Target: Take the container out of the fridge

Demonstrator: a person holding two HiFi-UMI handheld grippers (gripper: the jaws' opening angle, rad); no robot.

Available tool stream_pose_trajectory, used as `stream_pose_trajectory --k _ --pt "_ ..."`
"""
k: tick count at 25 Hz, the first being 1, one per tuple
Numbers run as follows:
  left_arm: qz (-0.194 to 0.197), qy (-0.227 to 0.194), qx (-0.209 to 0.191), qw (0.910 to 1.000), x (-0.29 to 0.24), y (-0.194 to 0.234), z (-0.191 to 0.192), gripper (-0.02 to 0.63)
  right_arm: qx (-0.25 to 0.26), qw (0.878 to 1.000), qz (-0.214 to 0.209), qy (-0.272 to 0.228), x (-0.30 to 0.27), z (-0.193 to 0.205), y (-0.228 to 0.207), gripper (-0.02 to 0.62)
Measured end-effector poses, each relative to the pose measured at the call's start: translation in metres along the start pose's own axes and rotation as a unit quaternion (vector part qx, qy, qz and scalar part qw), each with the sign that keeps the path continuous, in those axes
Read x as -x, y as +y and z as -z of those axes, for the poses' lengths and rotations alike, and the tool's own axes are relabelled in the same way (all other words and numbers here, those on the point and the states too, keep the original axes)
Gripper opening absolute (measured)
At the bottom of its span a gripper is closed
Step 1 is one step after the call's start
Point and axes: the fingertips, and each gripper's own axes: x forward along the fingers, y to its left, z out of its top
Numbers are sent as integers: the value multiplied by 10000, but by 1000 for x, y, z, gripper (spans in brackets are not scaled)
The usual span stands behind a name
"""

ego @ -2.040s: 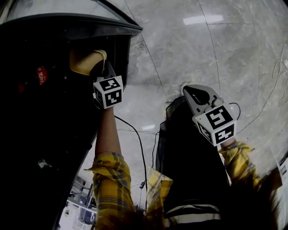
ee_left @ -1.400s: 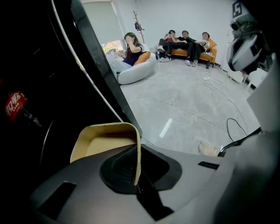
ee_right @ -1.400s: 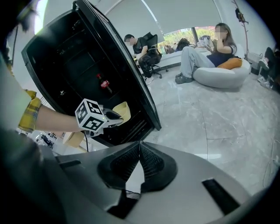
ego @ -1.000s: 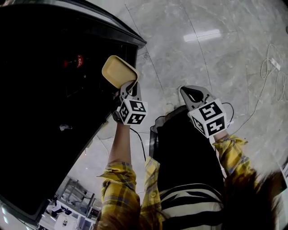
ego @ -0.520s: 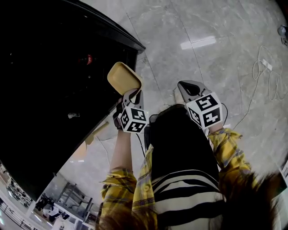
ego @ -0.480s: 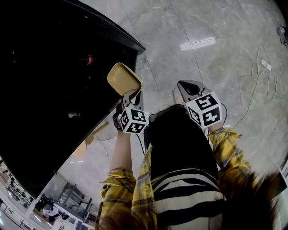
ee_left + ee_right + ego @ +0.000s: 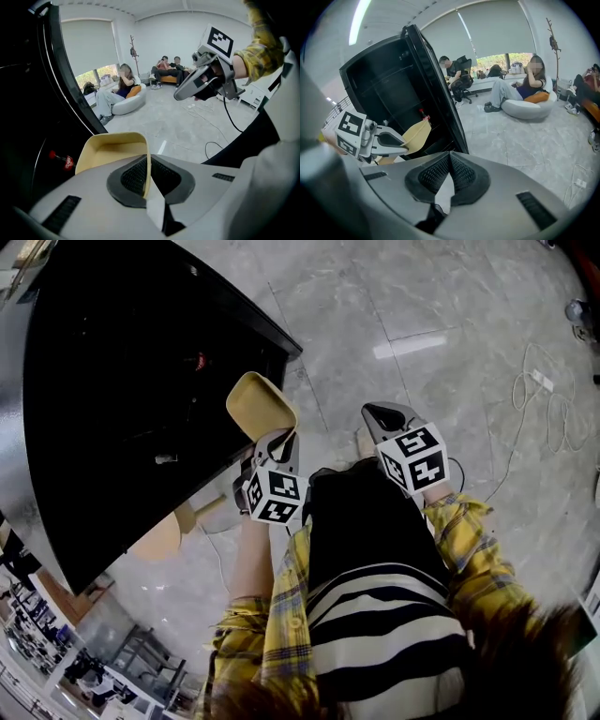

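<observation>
Left tool (image 7: pixel 275 439) clamped on container (image 7: pixel 260 404) rim | container held just outside fridge (image 7: pixel 122 381) front | right tool (image 7: pixel 382 415) closed, empty, farther from fridge | step judged: removal nearly done | next: container to be carried clear, kept level

From my head view, the fridge (image 7: pixel 112 381) fills 10 o'clock, with a bottle (image 7: pixel 199 361) inside. The container (image 7: pixel 261 405) sits at 12 o'clock, just outside the fridge's edge, its rim between the left gripper's (image 7: pixel 278 442) jaws. The right gripper (image 7: pixel 378 415) is at 1 o'clock, apart from it. Cables (image 7: pixel 544 399) lie on the floor (image 7: pixel 422 296) at 3 o'clock.
</observation>
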Motion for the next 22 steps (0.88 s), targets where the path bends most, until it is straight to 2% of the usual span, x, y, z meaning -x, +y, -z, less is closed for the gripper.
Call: stream_pose_trajectory --k 13,22 --pt "-81 -41 67 9999 34 -3 -4 31 172 9997 28 -154 17 -24 7 28" --pt "-207 -179 176 9995 47 -4 -8 31 212 9996 -30 -166 26 -23 14 28"
